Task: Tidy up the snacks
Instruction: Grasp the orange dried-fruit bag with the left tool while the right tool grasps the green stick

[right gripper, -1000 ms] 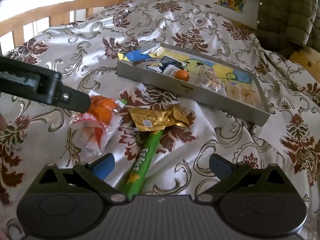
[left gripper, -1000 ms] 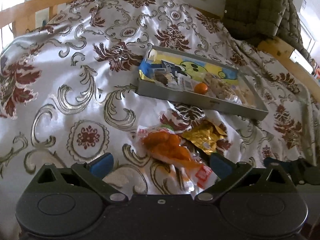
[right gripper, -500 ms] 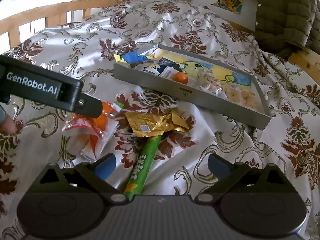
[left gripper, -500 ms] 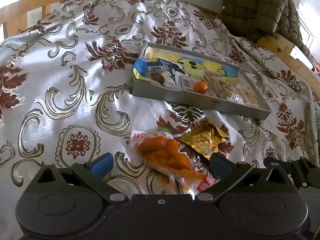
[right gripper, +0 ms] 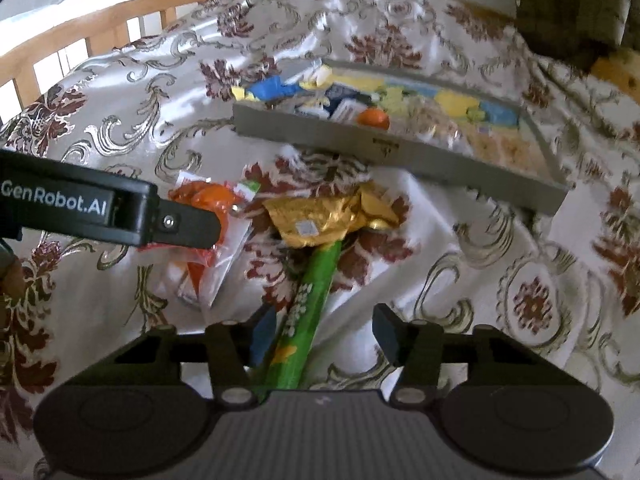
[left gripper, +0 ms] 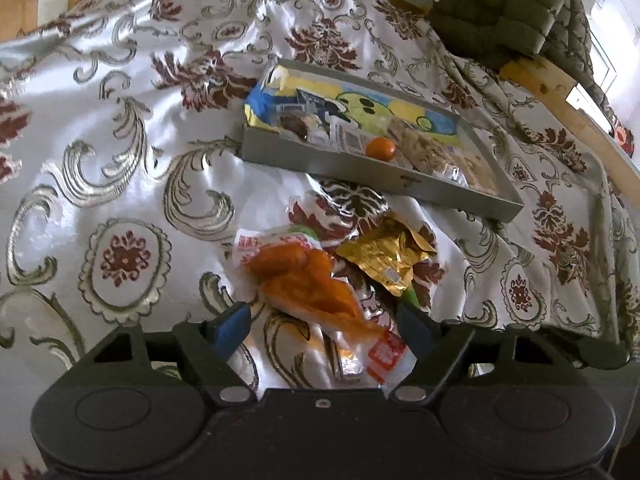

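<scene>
Currently my left gripper (left gripper: 324,322) narrows around the orange snack packet (left gripper: 308,280), my right gripper (right gripper: 320,330) around the green stick (right gripper: 310,304) (neither clamped yet), both bound for the grey tray (left gripper: 360,166).

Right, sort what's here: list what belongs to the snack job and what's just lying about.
Job:
orange packet, between the left gripper jaws, which have been closing
green stick, between the right gripper jaws, also closing
gold wrapper
tray

Lying about:
bedspread
green jacket
bed rail
</scene>
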A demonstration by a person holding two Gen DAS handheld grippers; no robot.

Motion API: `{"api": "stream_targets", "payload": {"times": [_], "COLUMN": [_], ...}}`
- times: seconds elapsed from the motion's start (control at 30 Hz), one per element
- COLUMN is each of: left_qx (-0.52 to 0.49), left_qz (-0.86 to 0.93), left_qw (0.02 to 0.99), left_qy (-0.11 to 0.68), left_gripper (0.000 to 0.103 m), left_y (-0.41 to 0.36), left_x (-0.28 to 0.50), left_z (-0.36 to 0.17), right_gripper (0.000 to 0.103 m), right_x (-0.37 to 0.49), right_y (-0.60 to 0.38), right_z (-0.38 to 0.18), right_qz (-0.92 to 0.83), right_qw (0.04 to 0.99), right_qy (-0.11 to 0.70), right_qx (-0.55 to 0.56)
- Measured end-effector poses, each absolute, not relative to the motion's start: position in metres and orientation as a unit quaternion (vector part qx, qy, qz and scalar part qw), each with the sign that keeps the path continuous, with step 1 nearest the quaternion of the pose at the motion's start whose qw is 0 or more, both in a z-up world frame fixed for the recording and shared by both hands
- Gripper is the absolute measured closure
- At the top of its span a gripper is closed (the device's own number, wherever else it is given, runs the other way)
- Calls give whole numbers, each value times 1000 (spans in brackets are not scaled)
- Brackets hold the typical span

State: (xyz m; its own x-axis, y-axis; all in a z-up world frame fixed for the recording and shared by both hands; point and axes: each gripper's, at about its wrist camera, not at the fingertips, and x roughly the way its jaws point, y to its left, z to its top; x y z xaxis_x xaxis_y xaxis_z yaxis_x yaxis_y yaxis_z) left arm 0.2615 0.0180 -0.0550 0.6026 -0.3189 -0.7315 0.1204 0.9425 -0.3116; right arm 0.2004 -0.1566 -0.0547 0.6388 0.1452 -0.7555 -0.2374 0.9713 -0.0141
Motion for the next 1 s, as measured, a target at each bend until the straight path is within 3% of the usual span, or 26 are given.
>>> {"api": "stream_targets", "payload": {"times": [0.27,0.57,0.73,1.0], "left_qx": [-175,-188,-228,-246], "left_qz": [-110,-107,-110,-109], "left_qw": [868,861,847,845], "left_qy": [452,460,468,462], "left_gripper": [47,50,61,67], "left_y": [31,31,38,40], "left_x": [273,279,280,278], "left_z": [-70,-77,-79,-76], "right_gripper": [64,72,79,80], "right_x": [199,206,215,212], "right_y": [-154,-147,-157,-157], "right_z": [-58,-68,-68,-65], "right_qz": [119,131,128,141], "right_qw": [899,894,889,889], "right_qy": [419,425,441,435], "right_qx": [-53,-53,2,15]}}
